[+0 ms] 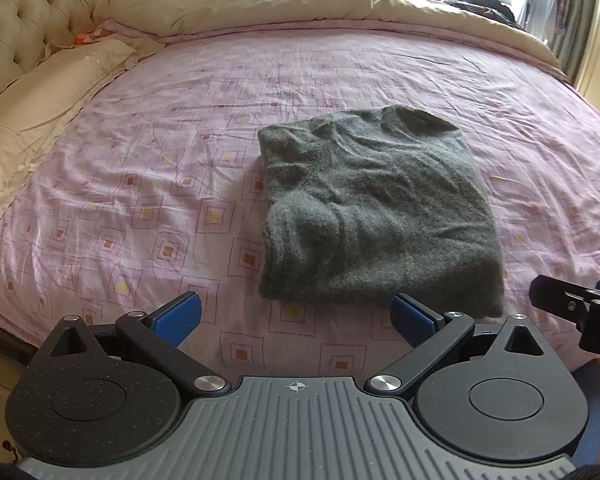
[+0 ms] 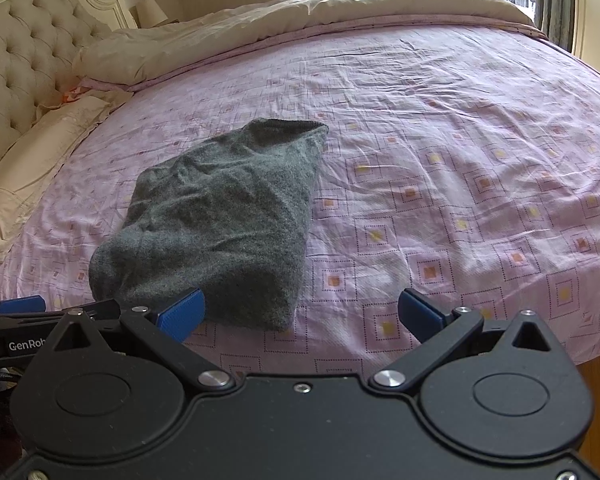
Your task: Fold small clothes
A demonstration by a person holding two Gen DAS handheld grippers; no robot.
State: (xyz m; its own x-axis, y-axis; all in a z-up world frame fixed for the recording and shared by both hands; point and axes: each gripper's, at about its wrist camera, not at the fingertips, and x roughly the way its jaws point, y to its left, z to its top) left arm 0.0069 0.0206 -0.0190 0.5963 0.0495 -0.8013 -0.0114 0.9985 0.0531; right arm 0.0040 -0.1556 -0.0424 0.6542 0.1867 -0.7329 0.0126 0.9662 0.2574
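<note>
My left hand-held gripper (image 1: 296,316) stands with its jaws spread wide and nothing between them. My right hand-held gripper (image 2: 302,314) is likewise spread and empty. Both hover at the near edge of the bed (image 1: 140,168).

The sweater (image 1: 372,208) lies on the bed, already folded into a compact grey bundle, roughly rectangular. Its long axis runs away from me, from the thick rounded near end to the collar at the far end.

From the left hand-held gripper, the sweater lies ahead and to the right; its near edge sits just beyond the right blue pad (image 1: 412,316). From the right hand-held gripper, the sweater (image 2: 220,216) lies ahead and to the left; its near end appears to sit just behind the left blue pad (image 2: 182,314). Whether pad and cloth touch there, I cannot tell.

The bundle therefore sits between my two hands, slightly nearer the right one by my judgement. The next fold, if one remains, would take the near end over toward the collar, along the long axis. Each hand would need to move inward to bracket a near corner. The knit looks thick and soft; a shallow pinch may catch only the top layer.
</note>
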